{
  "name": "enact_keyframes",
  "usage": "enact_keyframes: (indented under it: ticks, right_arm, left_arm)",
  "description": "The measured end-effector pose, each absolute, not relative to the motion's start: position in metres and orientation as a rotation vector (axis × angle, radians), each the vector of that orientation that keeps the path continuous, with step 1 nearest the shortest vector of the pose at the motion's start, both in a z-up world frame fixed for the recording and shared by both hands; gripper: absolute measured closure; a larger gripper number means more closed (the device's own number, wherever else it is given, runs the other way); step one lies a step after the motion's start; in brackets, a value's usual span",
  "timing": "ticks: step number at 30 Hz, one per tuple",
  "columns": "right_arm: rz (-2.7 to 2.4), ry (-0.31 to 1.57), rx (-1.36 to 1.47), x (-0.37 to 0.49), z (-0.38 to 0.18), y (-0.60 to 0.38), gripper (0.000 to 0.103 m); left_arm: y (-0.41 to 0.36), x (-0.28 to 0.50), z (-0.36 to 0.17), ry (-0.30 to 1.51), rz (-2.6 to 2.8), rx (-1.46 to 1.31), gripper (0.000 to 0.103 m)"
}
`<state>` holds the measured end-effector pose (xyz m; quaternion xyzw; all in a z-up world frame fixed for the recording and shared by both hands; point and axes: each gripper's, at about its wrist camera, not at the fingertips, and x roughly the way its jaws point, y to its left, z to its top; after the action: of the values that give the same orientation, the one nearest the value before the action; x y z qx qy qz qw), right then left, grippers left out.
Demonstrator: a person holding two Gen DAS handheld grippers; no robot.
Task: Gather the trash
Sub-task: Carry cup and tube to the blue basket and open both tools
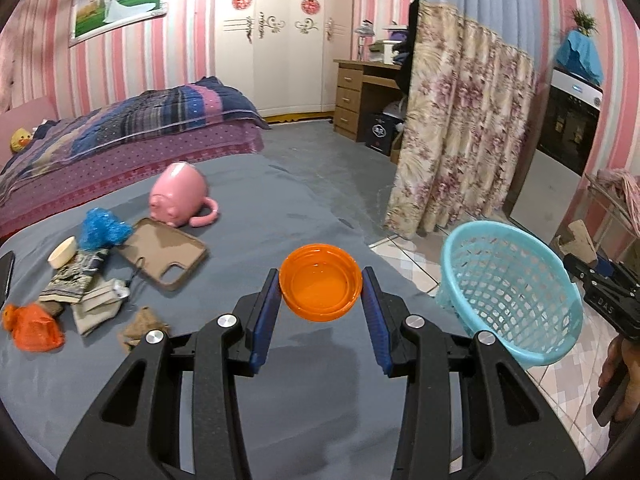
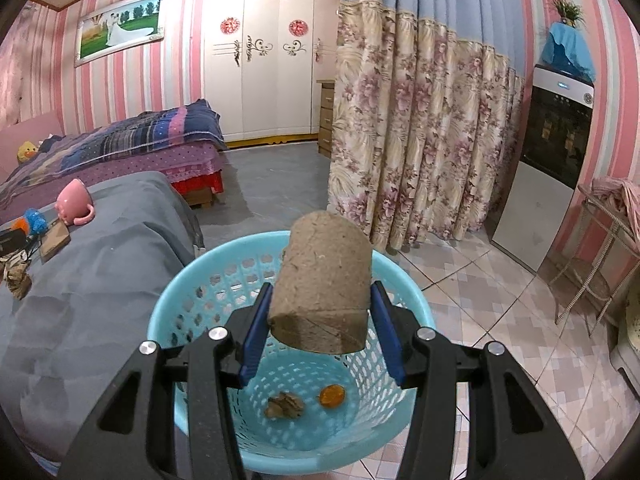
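While your left gripper clamps a round orange plastic lid between its fingers, your right gripper pinches a brown cardboard tube above the light-blue plastic mesh basket.

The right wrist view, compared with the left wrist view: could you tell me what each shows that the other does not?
Only the right wrist view shows the basket's contents, a crumpled brown scrap and an orange piece, under the cardboard tube the right gripper holds. Only the left shows the left gripper holding an orange lid. Both show the blue basket and pink mug.
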<state>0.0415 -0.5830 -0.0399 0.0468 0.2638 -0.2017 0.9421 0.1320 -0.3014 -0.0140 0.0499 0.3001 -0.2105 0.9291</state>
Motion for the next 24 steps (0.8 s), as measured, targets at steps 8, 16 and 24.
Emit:
enact_keyframes:
  ticks: [8,16,24]
  right_arm:
    - [-0.445,0.541,0.115,0.033,-0.046,-0.594,0.054]
    - [-0.481,0.552,0.111,0.029,-0.049,-0.6,0.054]
    - [-0.533,0.564,0.142,0.02,-0.06,-0.617,0.054]
  left_arm:
    - [-0.33,0.136,-0.021,0.615,-0.499,0.111,0.063]
    - [-0.376,0.148,-0.036,0.63,-0.607,0.125,0.063]
    - [-0.444,0.146,-0.048,0.614,-0.73,0.226,0.063]
